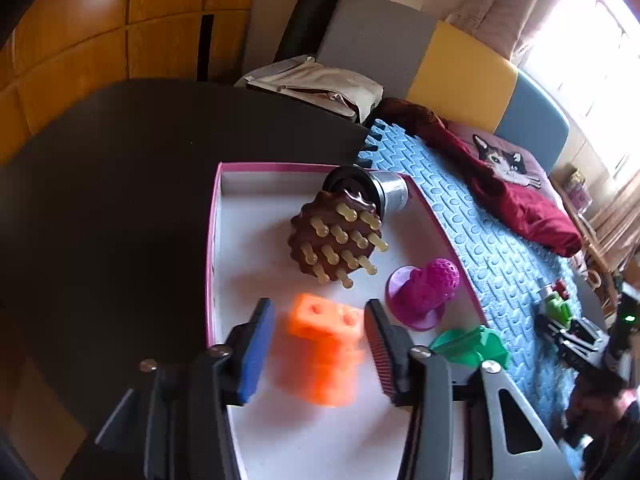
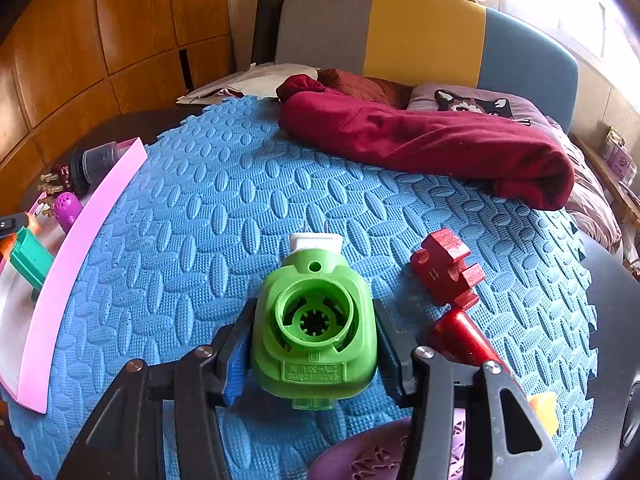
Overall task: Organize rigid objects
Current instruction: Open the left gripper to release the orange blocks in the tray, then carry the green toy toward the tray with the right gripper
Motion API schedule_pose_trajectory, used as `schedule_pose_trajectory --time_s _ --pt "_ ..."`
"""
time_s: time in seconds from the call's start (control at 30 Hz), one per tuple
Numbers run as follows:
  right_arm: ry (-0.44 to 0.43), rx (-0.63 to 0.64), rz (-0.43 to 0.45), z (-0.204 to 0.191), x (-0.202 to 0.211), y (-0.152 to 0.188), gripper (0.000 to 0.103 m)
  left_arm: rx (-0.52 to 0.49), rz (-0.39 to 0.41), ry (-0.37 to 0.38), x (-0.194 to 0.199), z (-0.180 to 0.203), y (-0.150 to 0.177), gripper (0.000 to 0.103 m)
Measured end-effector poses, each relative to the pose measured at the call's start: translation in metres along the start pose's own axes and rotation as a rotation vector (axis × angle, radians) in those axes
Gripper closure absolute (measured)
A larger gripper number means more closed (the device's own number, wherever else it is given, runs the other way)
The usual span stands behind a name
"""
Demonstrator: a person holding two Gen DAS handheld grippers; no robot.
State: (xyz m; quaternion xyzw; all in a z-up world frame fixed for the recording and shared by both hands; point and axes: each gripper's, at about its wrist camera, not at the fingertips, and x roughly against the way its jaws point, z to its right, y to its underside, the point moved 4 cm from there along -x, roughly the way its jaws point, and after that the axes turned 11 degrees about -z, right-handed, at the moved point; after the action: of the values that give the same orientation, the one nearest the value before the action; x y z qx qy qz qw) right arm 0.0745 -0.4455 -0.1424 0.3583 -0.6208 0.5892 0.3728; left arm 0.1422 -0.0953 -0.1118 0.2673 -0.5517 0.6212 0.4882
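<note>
In the left wrist view my left gripper (image 1: pixel 319 312) hangs over the white floor of a pink-rimmed box (image 1: pixel 214 240). An orange block (image 1: pixel 324 352), blurred, sits between its pads with a gap on either side, so the gripper is open. In the box lie a brown massager with pegs (image 1: pixel 336 240), a black and silver cylinder (image 1: pixel 372 192), a magenta toy (image 1: pixel 424 292) and a green piece (image 1: pixel 472 344). My right gripper (image 2: pixel 314 312) is shut on a green plug-in device (image 2: pixel 316 340) on the blue foam mat (image 2: pixel 240 200).
A red puzzle-shaped piece (image 2: pixel 448 268) and a red cylinder (image 2: pixel 460 340) lie just right of the right gripper. A purple item (image 2: pixel 360 456) and a yellow one (image 2: pixel 544 408) sit beneath it. A maroon garment (image 2: pixel 420 140) lies across the mat's far side. The pink box wall (image 2: pixel 80 248) borders the mat's left.
</note>
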Motion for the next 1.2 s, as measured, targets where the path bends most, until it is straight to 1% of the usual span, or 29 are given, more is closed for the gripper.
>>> schedule_pose_trajectory --time_s 0.13,0.17,0.27,0.43,0.53,0.67,0.87,1.0,1.07,1.2 --pt "0.0 0.0 0.0 0.0 0.0 0.0 0.051 0.015 0.008 -0.019 0.003 -0.008 0.003 0.052" --pt "0.001 0.001 0.0 0.0 0.0 0.0 0.051 0.016 0.013 -0.033 0.005 -0.01 0.005 0.051" --pt "0.001 0.001 0.0 0.0 0.0 0.0 0.051 -0.013 0.045 -0.087 0.017 -0.01 0.014 0.047" --pt "0.007 0.003 0.0 -0.001 0.0 0.0 0.051 -0.065 0.075 -0.119 0.036 0.0 0.023 0.044" --pt "0.017 0.007 0.0 -0.001 0.0 0.0 0.051 -0.074 0.099 -0.112 0.049 0.007 0.026 0.037" --pt "0.028 0.008 0.0 -0.003 0.0 0.001 0.051 -0.111 0.134 -0.094 0.065 0.019 0.028 0.036" --pt "0.031 0.004 -0.002 -0.003 0.0 0.001 0.051 -0.153 0.179 -0.116 0.079 0.03 0.032 0.035" --pt "0.044 0.005 -0.002 -0.005 0.0 0.001 0.051 -0.165 0.177 -0.114 0.081 0.031 0.035 0.035" --pt "0.063 0.009 0.0 -0.007 0.001 0.002 0.051 -0.163 0.173 -0.11 0.081 0.029 0.037 0.033" --pt "0.098 0.014 0.002 -0.012 0.001 0.002 0.051 -0.15 0.165 -0.104 0.079 0.023 0.041 0.033"
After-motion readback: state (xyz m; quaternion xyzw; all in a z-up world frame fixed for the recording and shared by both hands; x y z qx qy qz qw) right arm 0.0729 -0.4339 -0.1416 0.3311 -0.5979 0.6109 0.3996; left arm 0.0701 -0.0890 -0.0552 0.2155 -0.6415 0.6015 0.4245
